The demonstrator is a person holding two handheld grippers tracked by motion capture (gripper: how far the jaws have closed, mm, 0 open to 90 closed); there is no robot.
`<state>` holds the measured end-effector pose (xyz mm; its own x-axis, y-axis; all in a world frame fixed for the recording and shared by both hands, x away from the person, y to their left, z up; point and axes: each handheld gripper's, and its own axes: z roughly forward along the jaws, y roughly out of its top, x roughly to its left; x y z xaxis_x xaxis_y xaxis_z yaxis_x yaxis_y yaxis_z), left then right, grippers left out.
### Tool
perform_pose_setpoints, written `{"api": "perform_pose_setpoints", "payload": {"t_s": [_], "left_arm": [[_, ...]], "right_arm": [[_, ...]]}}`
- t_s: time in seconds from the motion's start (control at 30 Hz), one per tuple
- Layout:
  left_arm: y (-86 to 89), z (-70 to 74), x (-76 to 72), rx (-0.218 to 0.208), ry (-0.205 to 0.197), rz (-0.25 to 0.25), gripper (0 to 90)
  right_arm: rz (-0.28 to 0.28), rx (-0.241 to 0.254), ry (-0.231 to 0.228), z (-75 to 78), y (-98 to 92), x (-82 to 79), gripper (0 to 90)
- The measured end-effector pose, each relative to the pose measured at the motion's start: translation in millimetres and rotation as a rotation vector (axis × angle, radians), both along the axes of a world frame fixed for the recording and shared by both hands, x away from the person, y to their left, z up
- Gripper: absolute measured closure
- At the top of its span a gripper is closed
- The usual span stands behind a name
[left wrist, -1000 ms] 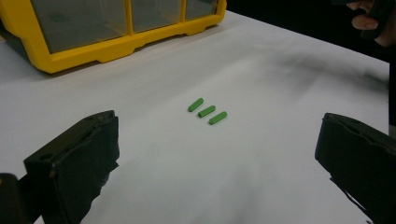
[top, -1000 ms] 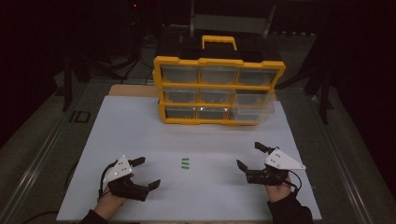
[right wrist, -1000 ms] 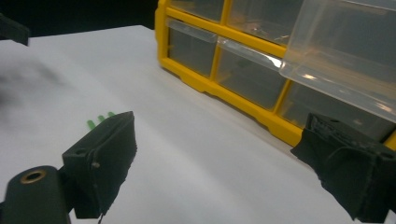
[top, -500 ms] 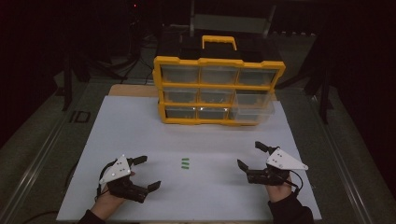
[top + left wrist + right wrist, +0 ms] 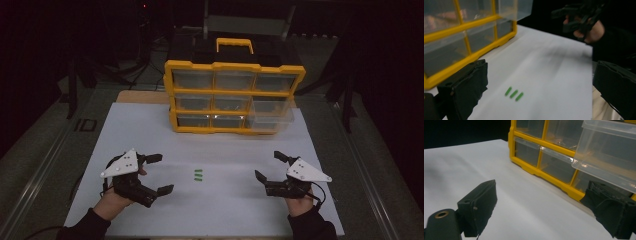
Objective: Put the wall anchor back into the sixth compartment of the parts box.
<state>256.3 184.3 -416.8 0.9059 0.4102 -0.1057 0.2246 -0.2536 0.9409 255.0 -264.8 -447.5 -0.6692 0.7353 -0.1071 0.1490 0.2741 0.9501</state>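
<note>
Three small green sticks (image 5: 198, 175) lie side by side on the white sheet (image 5: 150, 135) that covers the table, right around the lower middle of the high view, roughly halfway between the two grippers and touching neither. In the left gripper view the same green bits (image 5: 514, 94) sit in the lower centre, between the two black jaws but farther off on the sheet.

Left gripper (image 5: 156, 173) sits at the lower left of the high view, jaws spread wide with nothing in them, pointing toward the middle of the frame. Right gripper (image 5: 270, 167) is at the lower right, also gaping and empty, angled toward the upper left. You can see it in the upper right of the left gripper view too, held in a hand (image 5: 590, 32), kind of blurry.

At the upper centre of the high view stands a yellow plastic organizer box with clear drawers (image 5: 234, 97) and a handle on top. One clear drawer (image 5: 272, 111) on its right side sticks out past the others; in the right gripper view that pulled-out drawer (image 5: 606, 152) hangs in the upper right corner.
</note>
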Motion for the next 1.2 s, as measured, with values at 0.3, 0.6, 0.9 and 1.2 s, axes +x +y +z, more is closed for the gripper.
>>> {"api": "perform_pose_setpoints", "payload": {"t_s": [0.3, 0.6, 0.9, 1.2], "left_arm": [[-14.2, 20.4, 23.2, 0.018, -0.031, -0.098, 0.0], [-33.3, 32.0, 43.6, 0.052, -0.056, -0.160, 0.0], [-50.4, 24.0, 60.7, 0.062, -0.038, -0.215, 0.0], [-62.0, 2.5, 79.3, 0.093, -0.025, -0.236, 2.5]], "right_arm": [[0.005, 0.007, 0.008, 0.1, 0.0, 0.5, 10.7], [0.010, 0.008, 0.007, 0.4, 0.9, 0.4, 10.7], [0.016, 0.012, 0.009, 0.3, 1.2, 0.7, 10.7], [0.020, 0.009, 0.010, 0.2, 2.3, 0.4, 10.7]]}}
